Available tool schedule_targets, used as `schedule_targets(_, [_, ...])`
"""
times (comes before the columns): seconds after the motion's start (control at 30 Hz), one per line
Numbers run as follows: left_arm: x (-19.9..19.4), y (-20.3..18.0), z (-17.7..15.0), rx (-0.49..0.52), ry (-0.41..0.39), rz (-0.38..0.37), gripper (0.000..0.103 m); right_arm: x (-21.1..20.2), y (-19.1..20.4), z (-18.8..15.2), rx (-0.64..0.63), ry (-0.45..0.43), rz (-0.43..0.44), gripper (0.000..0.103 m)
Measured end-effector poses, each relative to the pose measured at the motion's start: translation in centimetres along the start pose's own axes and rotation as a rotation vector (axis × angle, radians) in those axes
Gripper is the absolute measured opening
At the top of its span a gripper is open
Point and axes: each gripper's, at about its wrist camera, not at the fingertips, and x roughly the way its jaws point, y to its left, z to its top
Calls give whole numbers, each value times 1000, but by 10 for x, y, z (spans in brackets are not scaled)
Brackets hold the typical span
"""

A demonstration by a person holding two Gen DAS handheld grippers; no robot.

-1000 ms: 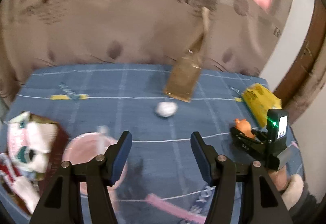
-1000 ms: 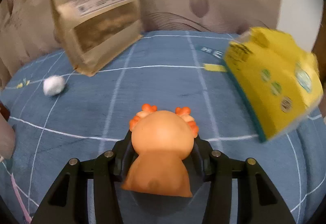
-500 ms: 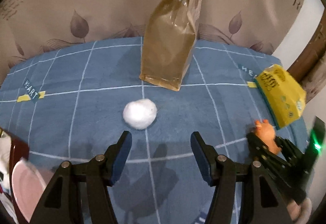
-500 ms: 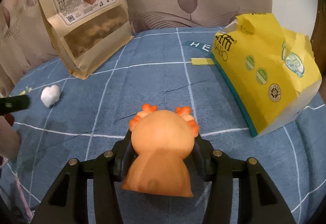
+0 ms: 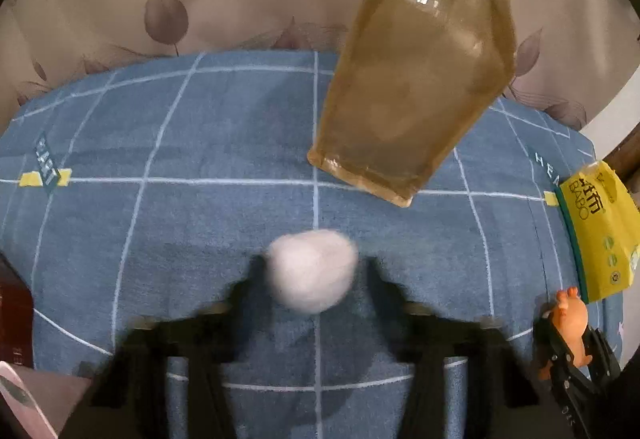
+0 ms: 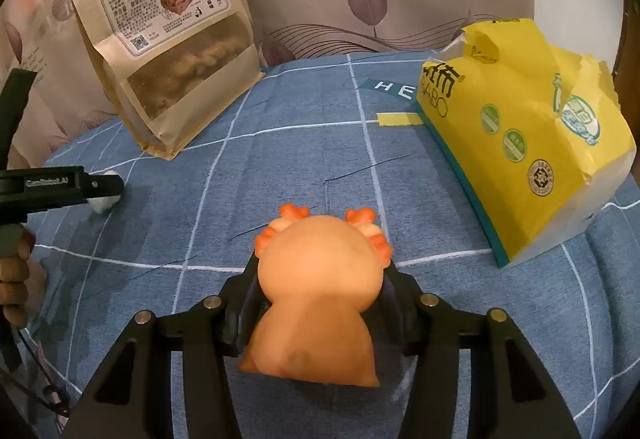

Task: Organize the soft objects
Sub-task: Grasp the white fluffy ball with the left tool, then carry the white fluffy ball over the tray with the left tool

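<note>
A white fluffy ball (image 5: 312, 275) lies on the blue checked blanket (image 5: 192, 239). My left gripper (image 5: 314, 267) straddles it, blurred. Its jaws are closing, with the ball between them and a sliver of blanket still showing beside the right finger. In the right wrist view a left finger (image 6: 80, 187) covers most of the ball (image 6: 105, 204). My right gripper (image 6: 320, 271) holds an orange soft toy (image 6: 320, 291) by the head. Its jaws are opening slightly while the pads remain against the toy. The toy (image 5: 570, 323) also shows at the left view's right edge.
A brown paper snack pouch (image 6: 168, 51) stands at the back against a leaf-print curtain. A torn yellow pack (image 6: 520, 143) lies right of the toy. A dark red box (image 5: 12, 319) and a pink object (image 5: 24, 399) sit at the left edge. A hand (image 6: 16, 279) holds the left gripper.
My left gripper moved forward and down until the white ball came between its fingers, which have narrowed slightly. The right gripper stayed in place with the orange toy.
</note>
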Motion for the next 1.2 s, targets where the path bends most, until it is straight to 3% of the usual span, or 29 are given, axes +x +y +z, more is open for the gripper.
schedule_targets(0.17, [-8,2,-3,4,-14,-8,25,0,0,0,0,0,-2,50])
schedule_targets(0.77, [-78,-17,-28,67,-69,-75,24,2,3,0,-15,3,-18,51])
schedule_targets(1.2, [-144,9,-48,91,-120,-95,24,5,5,-2,-43,8,-52,51])
